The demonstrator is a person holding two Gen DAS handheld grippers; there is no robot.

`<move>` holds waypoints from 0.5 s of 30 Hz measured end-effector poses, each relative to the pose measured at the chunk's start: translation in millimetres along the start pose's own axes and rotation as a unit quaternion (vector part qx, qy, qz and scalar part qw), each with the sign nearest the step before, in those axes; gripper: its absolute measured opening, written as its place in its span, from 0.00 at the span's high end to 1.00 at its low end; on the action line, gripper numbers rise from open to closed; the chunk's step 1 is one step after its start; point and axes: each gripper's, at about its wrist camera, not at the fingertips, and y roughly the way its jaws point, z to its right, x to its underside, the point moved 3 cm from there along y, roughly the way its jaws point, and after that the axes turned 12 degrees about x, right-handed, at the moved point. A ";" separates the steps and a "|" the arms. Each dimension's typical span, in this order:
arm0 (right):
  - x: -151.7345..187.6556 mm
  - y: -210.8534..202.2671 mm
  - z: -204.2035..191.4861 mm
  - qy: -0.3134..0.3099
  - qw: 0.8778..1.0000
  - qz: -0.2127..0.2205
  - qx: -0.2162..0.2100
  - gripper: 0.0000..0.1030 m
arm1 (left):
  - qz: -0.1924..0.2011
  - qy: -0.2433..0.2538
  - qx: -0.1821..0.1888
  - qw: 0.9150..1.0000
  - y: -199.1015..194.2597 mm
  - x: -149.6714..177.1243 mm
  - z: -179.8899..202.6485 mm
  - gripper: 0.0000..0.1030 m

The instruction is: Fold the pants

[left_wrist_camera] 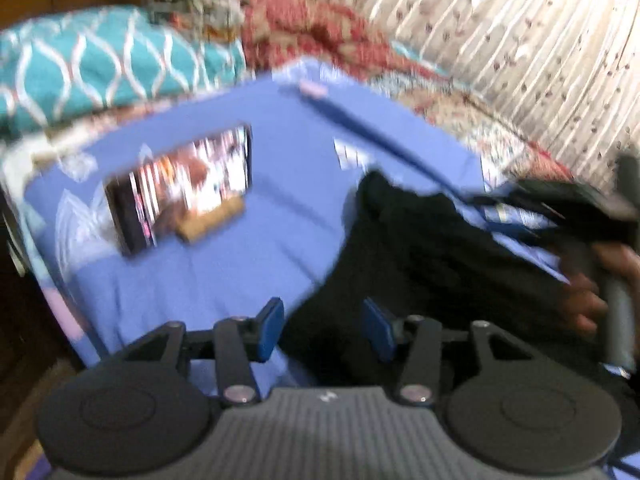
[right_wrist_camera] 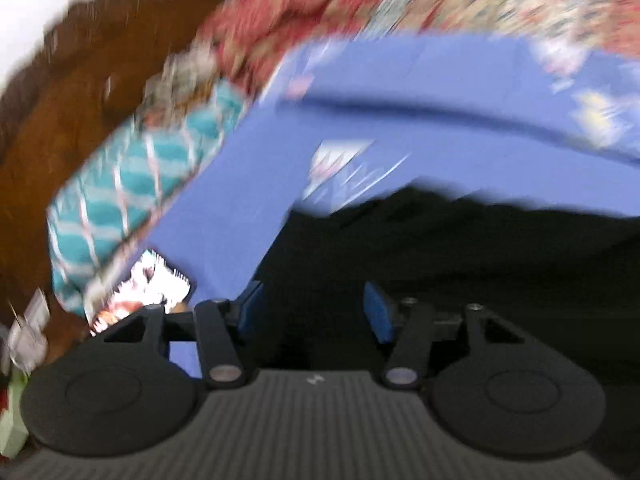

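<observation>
Pants [left_wrist_camera: 420,264] black, on blue bed sheet [left_wrist_camera: 224,280], left tongs [left_wrist_camera: 326,330] part open, empty, right tongs [right_wrist_camera: 314,316] part open, empty, both above pants

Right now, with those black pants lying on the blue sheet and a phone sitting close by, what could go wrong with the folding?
1. The phone lies on the blue sheet beside the black pants; a swept fold might knock or cover it.
2. Both pictures are blurred, and the left tongs and right tongs stand open, so a grab could miss the dark cloth or pinch the sheet too.
</observation>
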 end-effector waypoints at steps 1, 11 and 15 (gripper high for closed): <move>-3.1 -20.9 26.0 0.011 1.000 0.020 0.009 0.46 | 0.005 0.012 -0.005 1.000 2.5 -9.2 1.7 0.56; -59.9 -156.4 296.3 0.100 0.939 0.081 0.318 0.45 | -0.023 0.321 -0.026 0.947 121.8 -78.8 118.7 0.34; -79.7 -143.3 367.7 0.127 0.919 0.021 0.372 0.45 | -0.072 0.377 -0.027 0.923 199.7 -84.0 151.9 0.30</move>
